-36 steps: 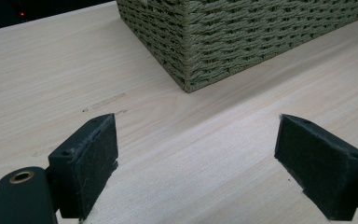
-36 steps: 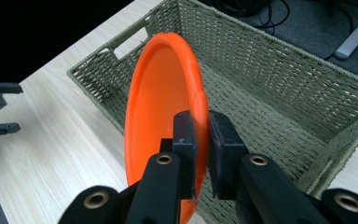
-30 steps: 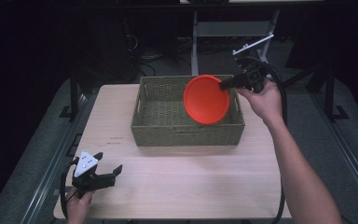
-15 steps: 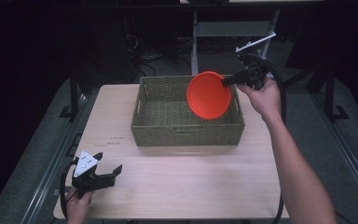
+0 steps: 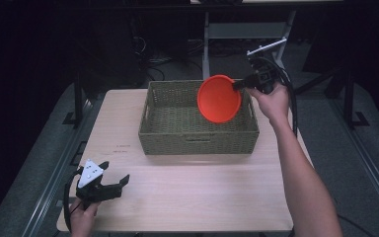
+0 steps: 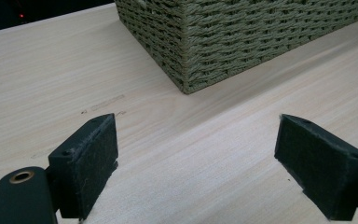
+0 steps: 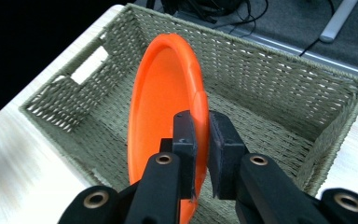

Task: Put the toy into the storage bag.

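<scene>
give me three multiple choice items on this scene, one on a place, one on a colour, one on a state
1. Where is the round orange plastic plate?
A. flat on the table
B. held on edge over the woven green-grey rectangular basket
C. on the floor

2. What colour is the plate?
A. blue
B. white
C. orange

3. How do the left tongs stand?
A. open, holding nothing
B. shut on the plate
C. shut on the basket rim

Answers: 1 B, the right tongs hold it by its rim above the basket's inside. 2 C, it is bright orange in the high view and the right gripper view. 3 A, bare light wooden table shows between the wide-apart jaws.
</scene>
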A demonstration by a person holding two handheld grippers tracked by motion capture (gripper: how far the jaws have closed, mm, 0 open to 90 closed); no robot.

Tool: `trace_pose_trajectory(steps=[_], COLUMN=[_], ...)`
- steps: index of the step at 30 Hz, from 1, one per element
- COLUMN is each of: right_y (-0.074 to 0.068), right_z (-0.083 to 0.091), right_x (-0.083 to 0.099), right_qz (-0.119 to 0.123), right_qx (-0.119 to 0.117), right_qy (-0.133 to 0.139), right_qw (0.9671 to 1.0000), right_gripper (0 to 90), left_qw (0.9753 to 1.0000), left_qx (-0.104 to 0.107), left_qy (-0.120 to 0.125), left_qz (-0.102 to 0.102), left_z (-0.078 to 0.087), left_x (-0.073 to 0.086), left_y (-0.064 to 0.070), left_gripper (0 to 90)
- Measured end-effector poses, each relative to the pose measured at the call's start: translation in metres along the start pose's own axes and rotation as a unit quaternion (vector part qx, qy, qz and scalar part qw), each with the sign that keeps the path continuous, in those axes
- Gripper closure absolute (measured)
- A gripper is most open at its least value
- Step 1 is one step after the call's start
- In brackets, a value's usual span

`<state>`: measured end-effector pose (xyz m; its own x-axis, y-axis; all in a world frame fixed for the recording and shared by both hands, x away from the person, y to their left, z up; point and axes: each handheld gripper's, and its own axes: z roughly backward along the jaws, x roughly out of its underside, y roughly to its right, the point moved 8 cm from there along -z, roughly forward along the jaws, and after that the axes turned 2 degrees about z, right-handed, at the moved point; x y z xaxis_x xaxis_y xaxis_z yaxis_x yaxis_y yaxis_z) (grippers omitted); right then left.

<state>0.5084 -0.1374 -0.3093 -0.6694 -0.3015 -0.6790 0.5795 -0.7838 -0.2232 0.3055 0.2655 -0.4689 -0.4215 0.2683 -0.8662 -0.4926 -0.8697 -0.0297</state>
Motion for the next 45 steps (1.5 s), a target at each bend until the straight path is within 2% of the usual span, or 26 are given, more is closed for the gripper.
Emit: trace_pose_trajectory(steps=[6, 10, 15, 23, 25, 35, 45], right_y=[0.005, 0.007, 0.007, 0.006, 0.006, 0.014, 0.011], right_z=[-0.015, -0.031, -0.042, -0.051, -0.054, -0.069, -0.081], right_x=[0.001, 0.006, 0.009, 0.011, 0.012, 0.025, 0.032], right_qz=[-0.010, -0.019, -0.020, -0.022, -0.024, -0.037, -0.041], right_qx=[-0.003, -0.003, -0.002, -0.001, -0.001, -0.004, -0.008], right_qy=[0.002, -0.005, -0.017, -0.027, -0.028, -0.045, -0.062], right_qw=[0.9999, 0.9998, 0.9997, 0.9994, 0.9993, 0.9983, 0.9972], right_gripper=[82.0, 82.0, 82.0, 81.9, 81.9, 81.9, 81.8], left_qw=[1.0000, 1.0000, 1.0000, 1.0000, 1.0000, 1.0000, 1.0000], left_qx=[-0.002, -0.001, -0.001, -0.002, -0.002, -0.002, 0.000], left_qy=[0.000, 0.001, 0.003, 0.003, 0.001, 0.001, 0.002], left_qz=[0.002, 0.002, 0.003, 0.008, 0.003, 0.006, 0.004], left_z=[0.000, 0.000, 0.001, 0.001, 0.001, 0.001, 0.001], left_x=[-0.001, 0.000, -0.001, -0.001, -0.001, 0.000, -0.001], left_y=[-0.001, 0.000, -0.002, -0.002, -0.002, -0.002, -0.001], left_gripper=[12.8, 12.8, 12.8, 12.8, 12.8, 12.8, 12.8])
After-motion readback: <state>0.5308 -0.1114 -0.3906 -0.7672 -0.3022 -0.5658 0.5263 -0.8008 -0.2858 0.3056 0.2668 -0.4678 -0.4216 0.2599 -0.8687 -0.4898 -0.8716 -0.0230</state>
